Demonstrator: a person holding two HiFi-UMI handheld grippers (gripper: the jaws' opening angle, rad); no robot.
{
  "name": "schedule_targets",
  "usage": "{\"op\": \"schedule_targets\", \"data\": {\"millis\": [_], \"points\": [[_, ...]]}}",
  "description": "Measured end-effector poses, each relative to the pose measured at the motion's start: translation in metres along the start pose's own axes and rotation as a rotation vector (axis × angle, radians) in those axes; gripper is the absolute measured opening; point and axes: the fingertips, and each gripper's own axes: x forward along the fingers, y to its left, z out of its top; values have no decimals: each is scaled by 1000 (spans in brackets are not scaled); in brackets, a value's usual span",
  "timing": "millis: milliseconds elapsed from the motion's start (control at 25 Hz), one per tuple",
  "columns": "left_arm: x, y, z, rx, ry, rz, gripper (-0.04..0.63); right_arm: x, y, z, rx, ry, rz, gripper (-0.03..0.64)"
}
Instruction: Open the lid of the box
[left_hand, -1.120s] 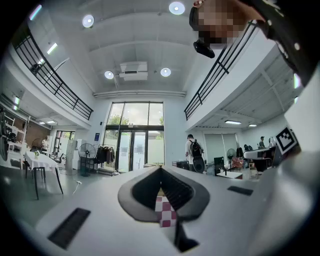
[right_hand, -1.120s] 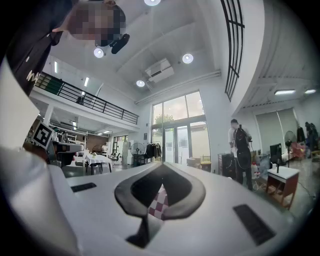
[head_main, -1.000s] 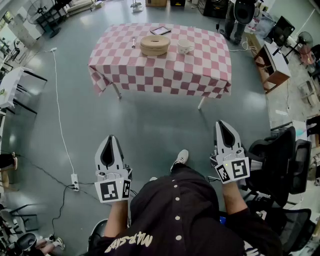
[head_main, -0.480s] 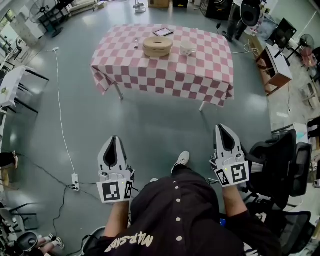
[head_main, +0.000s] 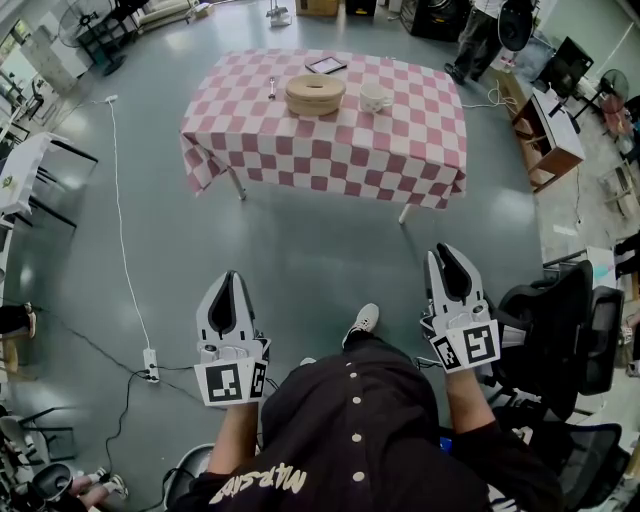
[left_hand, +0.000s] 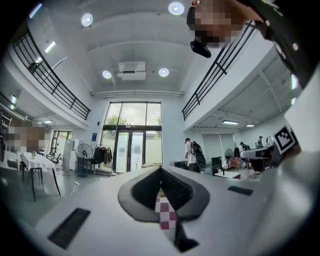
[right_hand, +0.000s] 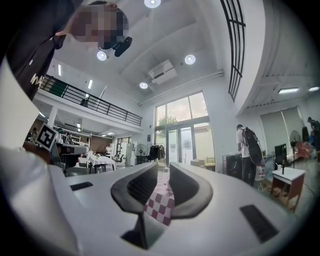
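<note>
The box (head_main: 315, 94) sits lid on at the far middle of the worktop (head_main: 400, 150), well apart from both tools, so nothing of the task looks begun; the left gripper (head_main: 229, 280) is held low by the person's waist with its jaws closed on nothing, and the right gripper (head_main: 447, 252) beside it has its jaws just opening, a narrow gap with nothing in it. The walk over looks to me the first risk; a cable (head_main: 118, 230) runs down the floor on the left to a power strip (head_main: 150, 363) near the person's feet, and a foot could catch it. At the worktop, a cup (head_main: 373, 96) stands just right of the box and a careless reach could knock it; the box also looks light and rests on loose cloth, so pulling the lid one-handed might lift or slide the whole thing unless the other gripper steadies the base. The head view alone shows the box, the cup and the floor between; the gripper views show only a sliver of checked cloth past their jaws, but they settle how the jaws stand and show the tall hall and a bystander with a backpack (right_hand: 248, 150).
</note>
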Motion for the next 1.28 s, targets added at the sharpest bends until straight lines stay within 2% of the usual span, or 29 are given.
{"op": "schedule_targets", "data": {"millis": [520, 920, 1160, 1280], "points": [[3, -5, -2, 4, 9, -10, -3, 4, 6, -6, 9, 38, 39, 222], [10, -4, -2, 6, 11, -14, -3, 10, 0, -10, 15, 56, 25, 359], [13, -4, -4, 0, 11, -15, -3, 13, 2, -8, 9, 43, 34, 407], [16, -3, -5, -2, 12, -15, -3, 15, -1, -7, -14, 34, 5, 479]]}}
